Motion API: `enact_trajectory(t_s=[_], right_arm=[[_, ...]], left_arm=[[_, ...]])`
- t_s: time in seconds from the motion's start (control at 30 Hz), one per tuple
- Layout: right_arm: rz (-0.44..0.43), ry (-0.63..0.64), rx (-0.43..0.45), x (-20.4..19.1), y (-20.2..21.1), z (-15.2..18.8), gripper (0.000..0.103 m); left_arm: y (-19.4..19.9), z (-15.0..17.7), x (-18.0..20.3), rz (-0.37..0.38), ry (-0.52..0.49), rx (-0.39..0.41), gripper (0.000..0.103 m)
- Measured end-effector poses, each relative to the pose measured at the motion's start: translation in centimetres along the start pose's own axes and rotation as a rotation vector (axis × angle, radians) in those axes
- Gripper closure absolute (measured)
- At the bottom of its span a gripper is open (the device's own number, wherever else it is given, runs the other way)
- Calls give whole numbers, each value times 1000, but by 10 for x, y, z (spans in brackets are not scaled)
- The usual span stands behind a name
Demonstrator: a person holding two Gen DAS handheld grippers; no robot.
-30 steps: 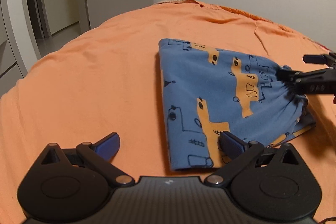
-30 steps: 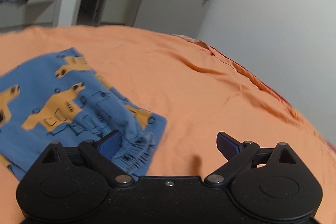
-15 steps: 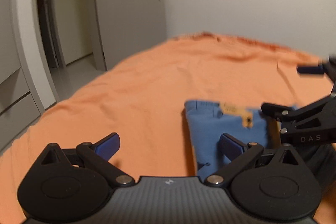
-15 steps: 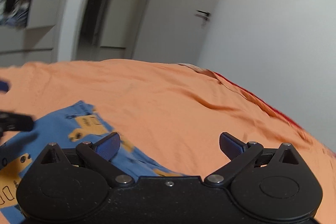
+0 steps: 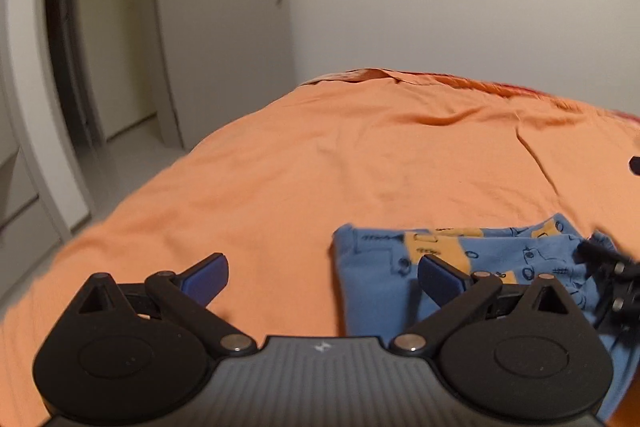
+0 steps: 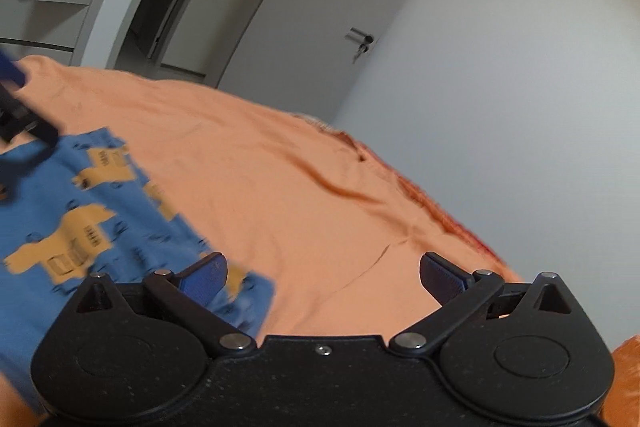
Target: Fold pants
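Since the earlier frame, both cameras had tilted upward and drawn back from the pants (image 5: 472,267). The left gripper (image 5: 322,277) hovered over the orange bed (image 5: 320,167), jaws wide, holding nothing. The pants lay folded on the bed. The right gripper (image 6: 322,275), jaws equally wide and empty, was raised beside them. Folding appeared complete; the next move likely called for withdrawal.

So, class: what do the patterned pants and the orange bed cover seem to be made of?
Pants: likely soft matte cotton knit; they lie limp, with a printed blue-and-orange pattern. Orange bed cover: probably matte cotton sheet; it wrinkles and creases, no sheen.
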State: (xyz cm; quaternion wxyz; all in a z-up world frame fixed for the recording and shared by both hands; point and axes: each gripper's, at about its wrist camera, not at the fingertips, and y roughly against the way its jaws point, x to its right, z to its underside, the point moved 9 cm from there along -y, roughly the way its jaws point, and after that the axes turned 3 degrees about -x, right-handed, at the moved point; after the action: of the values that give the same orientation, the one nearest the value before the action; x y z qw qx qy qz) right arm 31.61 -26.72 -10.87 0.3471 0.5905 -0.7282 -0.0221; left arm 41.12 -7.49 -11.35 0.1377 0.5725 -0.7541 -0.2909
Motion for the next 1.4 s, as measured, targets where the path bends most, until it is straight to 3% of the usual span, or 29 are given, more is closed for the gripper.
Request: enact_trajectory(t_s=[0.1,0.13,0.23,0.37,0.47,0.6,0.7,0.77,0.83,0.9,1.17,1.3,1.4], right_arm=[[14,-21,-55,-8,-13,25,1],[15,-59,-53,-3,-14,28,1],[-6,-133,-95,8,-15,32,1],[46,-130,-37,15,3,17,1],[30,-90,-146,3,-10,37,1],[52,-174,-56,8,16,20,1],[-17,-175,-41,-10,34,11,1],[-80,-159,-108,-29,32,18,1],[-108,-122,-192,-46,28,34,1],[-87,-145,-178,-47,36,40,1],[-103,-173,-199,-43,51,47,1],[-130,-226,-55,-21,59,12,1],[-167,-212,-50,-14,33,-18,1]], left_arm=[[-24,6,7,-111,-127,-26,0],[-31,12,7,-117,-142,-35,0],[-31,14,1,-76,-52,-42,0],[-25,8,-4,-70,-24,-43,0],[-15,10,-4,-70,-30,-50,0],[10,11,3,-25,-19,-58,0],[28,22,15,48,-6,-104,0],[33,41,25,77,-23,-172,0],[35,65,28,56,-37,-236,0],[44,77,24,56,16,-224,0],[65,94,9,80,195,-308,1],[68,95,10,78,237,-321,0],[68,96,10,81,260,-325,0]])
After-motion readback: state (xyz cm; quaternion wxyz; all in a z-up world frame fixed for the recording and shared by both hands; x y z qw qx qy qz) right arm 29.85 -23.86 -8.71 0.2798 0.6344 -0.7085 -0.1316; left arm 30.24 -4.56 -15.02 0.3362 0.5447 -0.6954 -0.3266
